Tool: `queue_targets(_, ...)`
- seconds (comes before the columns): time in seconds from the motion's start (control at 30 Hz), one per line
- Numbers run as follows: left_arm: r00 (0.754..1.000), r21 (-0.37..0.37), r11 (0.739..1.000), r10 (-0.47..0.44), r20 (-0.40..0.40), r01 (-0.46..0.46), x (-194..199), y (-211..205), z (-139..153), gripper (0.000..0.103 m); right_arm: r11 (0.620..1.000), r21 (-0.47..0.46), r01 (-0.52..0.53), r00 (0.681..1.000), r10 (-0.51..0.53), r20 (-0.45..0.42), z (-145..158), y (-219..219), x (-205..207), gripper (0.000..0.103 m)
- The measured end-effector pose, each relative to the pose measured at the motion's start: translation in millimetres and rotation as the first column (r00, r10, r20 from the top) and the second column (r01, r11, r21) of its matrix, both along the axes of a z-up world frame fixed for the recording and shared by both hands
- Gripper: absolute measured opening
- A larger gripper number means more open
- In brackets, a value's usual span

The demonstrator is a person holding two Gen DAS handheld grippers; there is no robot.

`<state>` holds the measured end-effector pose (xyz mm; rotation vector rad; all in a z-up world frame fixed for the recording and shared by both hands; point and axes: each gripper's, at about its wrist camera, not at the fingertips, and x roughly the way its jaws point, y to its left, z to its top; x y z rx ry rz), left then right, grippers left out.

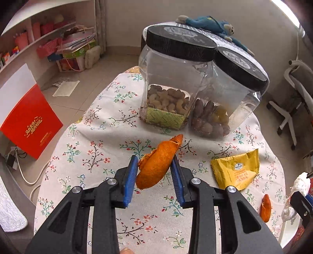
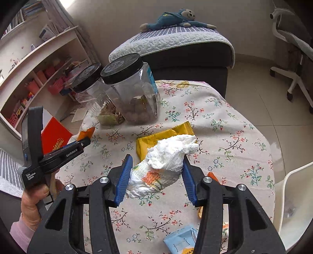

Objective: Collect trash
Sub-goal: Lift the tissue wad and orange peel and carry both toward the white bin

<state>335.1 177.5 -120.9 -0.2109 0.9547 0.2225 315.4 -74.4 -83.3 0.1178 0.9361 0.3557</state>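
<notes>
In the left wrist view my left gripper (image 1: pixel 154 166) is shut on a curled orange peel (image 1: pixel 158 164), lifted above the floral tablecloth (image 1: pixel 93 148). A yellow snack wrapper (image 1: pixel 235 170) and a small piece of orange peel (image 1: pixel 266 207) lie on the cloth to its right. In the right wrist view my right gripper (image 2: pixel 156 168) is shut on a crumpled white tissue (image 2: pixel 166 162) with an orange print, held above the cloth. The yellow wrapper (image 2: pixel 156 138) lies behind the tissue. The left gripper (image 2: pixel 78 144) shows at the left, with the orange peel (image 2: pixel 87 132) at its tip and a hand (image 2: pixel 33 201) holding it.
Two clear jars with black lids (image 1: pixel 172 88) (image 1: pixel 225 101) holding nuts stand at the back of the table. A blue packet (image 2: pixel 182 240) lies near the front edge. A white bin (image 2: pixel 293 205) stands at the right, an ottoman with a plush monkey (image 2: pixel 176 17) behind, shelves (image 2: pixel 39 78) at the left.
</notes>
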Motion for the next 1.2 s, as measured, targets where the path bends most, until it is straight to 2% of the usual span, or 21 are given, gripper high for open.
queue_targets(0.1, 0.998, 0.035, 0.999, 0.006, 0.062, -0.008, -16.7, -1.9, 39.1, 0.034, 1.0, 0.003, -0.004, 0.999, 0.004, 0.05, 14.9, -1.8, -8.4, 0.047)
queue_targets(0.2, 0.992, 0.035, 0.999, 0.029, 0.12, -0.033, -39.2, -11.1, 64.8, 0.034, 1.0, -0.003, -0.001, 0.994, 0.001, 0.11, 27.6, -4.6, -19.6, 0.047)
queue_targets(0.3, 0.981, 0.015, 0.996, 0.079, 0.18, -0.083, -67.1, -16.3, 73.7, 0.035, 1.0, -0.007, 0.01, 0.986, -0.009, 0.166, 37.3, -7.9, -31.8, 0.047)
queue_targets(0.4, 0.971, -0.026, 0.996, 0.09, 0.224, -0.086, -79.1, -28.4, 76.1, 0.035, 0.999, -0.018, 0.028, 0.973, -0.023, 0.23, 45.6, -10.5, -42.9, 0.047)
queue_targets(0.53, 0.941, 0.118, 0.99, 0.035, 0.335, -0.078, -91.3, -61.4, 90.8, 0.035, 0.997, -0.043, 0.06, 0.947, -0.043, 0.318, 57.4, -18.7, -53.0, 0.047)
queue_targets(0.6, 0.927, 0.158, 0.984, 0.014, 0.375, -0.079, -94.8, -73.1, 95.9, 0.035, 0.996, -0.043, 0.08, 0.937, -0.061, 0.344, 61.1, -24.9, -55.5, 0.047)
queue_targets(0.7, 0.915, 0.178, 0.982, -0.007, 0.404, -0.071, -98.7, -88.0, 100.9, 0.035, 0.993, -0.035, 0.11, 0.928, -0.09, 0.361, 62.9, -33.7, -55.7, 0.047)
queue_targets(0.9, 0.893, 0.17, 0.985, -0.043, 0.449, -0.039, -104.5, -113.0, 112.6, 0.035, 0.987, -0.041, 0.158, 0.909, -0.129, 0.396, 66.3, -46.4, -56.4, 0.048)
queue_targets(1.2, 0.875, 0.158, 0.987, -0.071, 0.48, -0.006, -108.1, -138.1, 124.0, 0.037, 0.977, -0.047, 0.208, 0.886, -0.168, 0.432, 70.9, -66.0, -63.4, 0.048)
